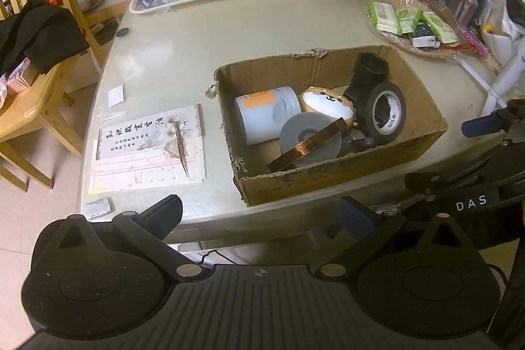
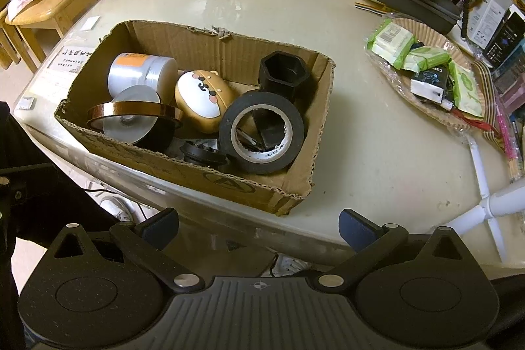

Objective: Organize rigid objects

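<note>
Both the left tool [image 1: 259, 214] and right tool [image 2: 259, 223] hang spread and empty before the worktop [image 2: 361, 153], while the rigid objects already sit in the cardboard box [image 2: 236, 182], so little seems left.

An open cardboard box [image 2: 229, 186] with torn edges is seated at the near edge of the table, and all items are contained in it. A white canister [image 2: 137, 74] with an orange label is laid on its side at the left, with a grey tape roll [image 2: 131, 120] and an amber tape ring [image 2: 131, 112] propped in front of it. A tan cartoon-faced ovoid [image 2: 200, 100] is found mid-box, a black tape roll [image 2: 262, 133] is stood on edge at the right, and a black hexagonal holder [image 2: 283, 72] is placed behind it.
</note>
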{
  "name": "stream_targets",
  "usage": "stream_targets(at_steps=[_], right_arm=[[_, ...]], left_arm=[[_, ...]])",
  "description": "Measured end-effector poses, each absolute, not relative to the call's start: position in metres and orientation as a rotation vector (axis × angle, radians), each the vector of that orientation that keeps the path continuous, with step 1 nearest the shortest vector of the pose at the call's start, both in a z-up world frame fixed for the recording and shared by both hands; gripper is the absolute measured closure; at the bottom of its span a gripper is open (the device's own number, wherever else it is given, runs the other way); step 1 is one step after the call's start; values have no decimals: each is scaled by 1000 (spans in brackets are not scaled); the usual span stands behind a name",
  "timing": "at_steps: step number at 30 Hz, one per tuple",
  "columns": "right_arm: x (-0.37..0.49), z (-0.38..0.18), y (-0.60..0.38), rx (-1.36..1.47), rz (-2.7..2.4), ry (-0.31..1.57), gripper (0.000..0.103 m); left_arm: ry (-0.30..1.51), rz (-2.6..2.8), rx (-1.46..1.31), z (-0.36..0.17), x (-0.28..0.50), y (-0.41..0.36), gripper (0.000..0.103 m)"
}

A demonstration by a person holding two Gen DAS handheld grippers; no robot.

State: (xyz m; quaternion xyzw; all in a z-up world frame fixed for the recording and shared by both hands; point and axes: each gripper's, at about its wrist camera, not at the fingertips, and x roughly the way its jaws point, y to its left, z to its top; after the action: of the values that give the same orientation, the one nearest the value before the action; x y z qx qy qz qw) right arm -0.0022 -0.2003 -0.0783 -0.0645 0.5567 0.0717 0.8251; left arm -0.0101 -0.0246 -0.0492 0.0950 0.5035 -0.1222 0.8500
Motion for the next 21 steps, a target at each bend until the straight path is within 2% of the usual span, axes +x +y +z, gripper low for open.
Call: stream_targets(at_steps=[21], right_arm=[[-2,-78,-201,-137,149,1182,0]], left_arm=[[1062,-255,199,-47,-7,-23,0]])
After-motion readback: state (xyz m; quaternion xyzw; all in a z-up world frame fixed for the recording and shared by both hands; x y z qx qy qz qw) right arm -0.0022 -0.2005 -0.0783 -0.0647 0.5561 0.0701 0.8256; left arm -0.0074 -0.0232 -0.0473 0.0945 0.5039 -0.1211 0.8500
